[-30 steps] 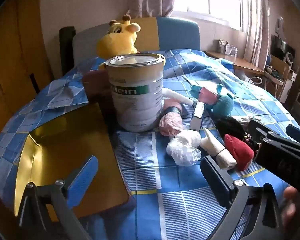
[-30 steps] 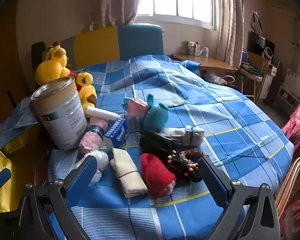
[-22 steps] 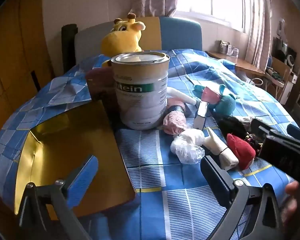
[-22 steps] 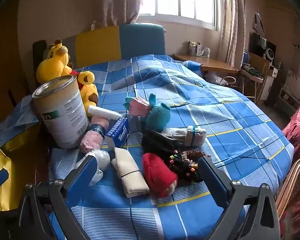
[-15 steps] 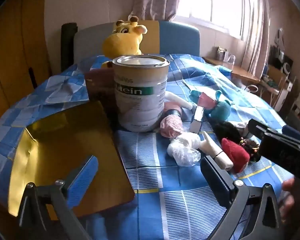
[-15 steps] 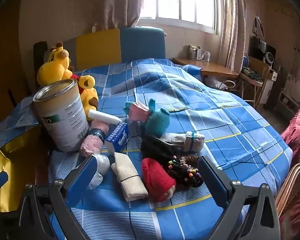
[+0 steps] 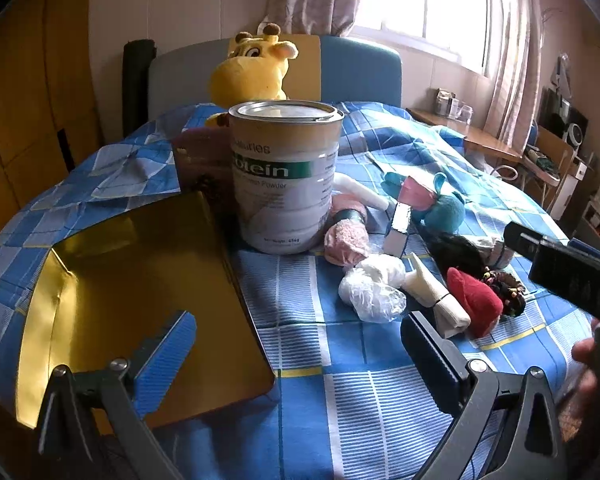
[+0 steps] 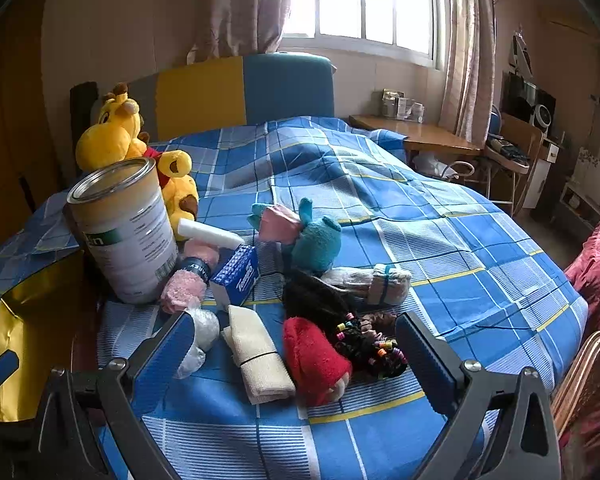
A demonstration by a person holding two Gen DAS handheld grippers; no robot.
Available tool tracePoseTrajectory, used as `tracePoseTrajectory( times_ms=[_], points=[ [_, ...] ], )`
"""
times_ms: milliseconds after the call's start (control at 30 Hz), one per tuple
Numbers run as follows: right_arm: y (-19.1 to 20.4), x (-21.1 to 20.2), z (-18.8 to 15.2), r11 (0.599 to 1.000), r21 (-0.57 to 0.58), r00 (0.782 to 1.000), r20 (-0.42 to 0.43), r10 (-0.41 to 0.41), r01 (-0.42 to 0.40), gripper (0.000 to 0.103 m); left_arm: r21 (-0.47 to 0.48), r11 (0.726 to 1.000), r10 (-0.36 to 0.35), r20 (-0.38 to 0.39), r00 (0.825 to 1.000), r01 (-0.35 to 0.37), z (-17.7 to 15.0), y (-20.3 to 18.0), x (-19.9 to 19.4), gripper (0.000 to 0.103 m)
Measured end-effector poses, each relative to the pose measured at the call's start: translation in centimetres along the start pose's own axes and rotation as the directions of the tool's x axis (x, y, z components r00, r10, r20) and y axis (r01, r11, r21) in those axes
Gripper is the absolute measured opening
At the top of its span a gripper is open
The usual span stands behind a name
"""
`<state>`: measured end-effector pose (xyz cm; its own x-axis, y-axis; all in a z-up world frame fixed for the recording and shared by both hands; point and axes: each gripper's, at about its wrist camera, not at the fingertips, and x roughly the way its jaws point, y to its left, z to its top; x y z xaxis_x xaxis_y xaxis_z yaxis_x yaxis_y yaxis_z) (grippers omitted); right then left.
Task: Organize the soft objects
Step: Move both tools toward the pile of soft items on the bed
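A heap of soft things lies on the blue checked bed: a red plush piece (image 8: 314, 354), a cream rolled cloth (image 8: 258, 354), a pink fluffy sock (image 8: 180, 290), a teal plush (image 8: 316, 240), grey socks (image 8: 374, 280) and a dark beaded hair item (image 8: 370, 346). My right gripper (image 8: 290, 354) stands open just before the red piece and the cream roll, holding nothing. My left gripper (image 7: 300, 350) is open too, low over the bedspread beside a shallow gold tray (image 7: 112, 304). The cream roll (image 7: 436, 300) and red piece (image 7: 474, 302) lie to its right.
A tall protein powder tin (image 7: 284, 176) stands behind the tray. A yellow giraffe plush (image 8: 114, 136) and a bear plush (image 8: 180, 192) sit by the headboard. A blue tissue pack (image 8: 238, 276) and a clear plastic bundle (image 7: 370, 290) lie in the heap. A desk (image 8: 420, 136) stands at right.
Both grippers have drawn back and risen slightly, so the heap looks a little farther off. Nothing on the bed has moved and both stay open.
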<state>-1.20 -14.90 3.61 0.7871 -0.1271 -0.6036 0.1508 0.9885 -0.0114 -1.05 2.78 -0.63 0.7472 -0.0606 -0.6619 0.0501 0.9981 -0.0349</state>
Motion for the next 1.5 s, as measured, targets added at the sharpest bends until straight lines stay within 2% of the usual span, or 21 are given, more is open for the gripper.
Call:
tracePoseTrajectory(
  times_ms=[400, 533, 633, 667, 700, 767, 933, 1333, 1500],
  points=[
    [-2.2, 0.7, 2.8, 0.998, -0.026, 0.996, 0.074, -0.048, 0.050, 0.102, 0.025, 1.000, -0.006, 0.002, 1.000, 0.006, 0.0, -0.5, -0.1, 0.103],
    [-4.2, 2.3, 4.1, 0.993, -0.029, 0.987, 0.119, -0.113, 0.117, 0.102, 0.033, 0.999, -0.002, 0.005, 1.000, 0.001, 0.0, -0.5, -0.1, 0.103],
    [-6.2, 4.0, 3.9, 0.989, 0.000, 0.984, 0.107, -0.146, 0.147, 0.102, 0.047, 0.999, 0.000, 0.006, 1.000, 0.000, 0.0, -0.7, -0.1, 0.103],
    [-7.3, 5.0, 3.7, 0.989, 0.034, 0.987, 0.061, -0.149, 0.147, 0.102, 0.047, 0.999, -0.005, 0.006, 1.000, 0.004, 0.0, -0.8, 0.0, 0.103],
    [-8.0, 5.4, 3.7, 0.989, 0.075, 0.991, 0.030, -0.127, 0.125, 0.102, 0.045, 0.999, -0.012, 0.003, 1.000, 0.012, 0.0, -0.8, 0.0, 0.103],
    [-9.2, 5.6, 3.8, 0.987, 0.147, 0.997, 0.022, -0.075, 0.071, 0.102, 0.038, 0.999, -0.029, -0.003, 1.000, 0.029, 0.1, -0.8, 0.2, 0.103],
    [-10.5, 5.9, 3.5, 0.973, 0.230, 1.000, -0.010, -0.018, 0.020, 0.102, 0.045, 0.998, -0.034, -0.007, 0.999, 0.035, 0.0, -1.1, 0.3, 0.103],
    [-10.4, 6.1, 3.2, 0.970, 0.243, 1.000, -0.023, 0.000, 0.006, 0.102, 0.045, 0.997, -0.058, -0.018, 0.998, 0.059, 0.1, -1.4, 0.5, 0.103],
    [-10.3, 6.1, 3.2, 0.970, 0.241, 1.000, -0.018, 0.015, -0.010, 0.102, 0.078, 0.996, -0.052, -0.008, 0.999, 0.052, 0.3, -2.2, 0.4, 0.103]
  ],
)
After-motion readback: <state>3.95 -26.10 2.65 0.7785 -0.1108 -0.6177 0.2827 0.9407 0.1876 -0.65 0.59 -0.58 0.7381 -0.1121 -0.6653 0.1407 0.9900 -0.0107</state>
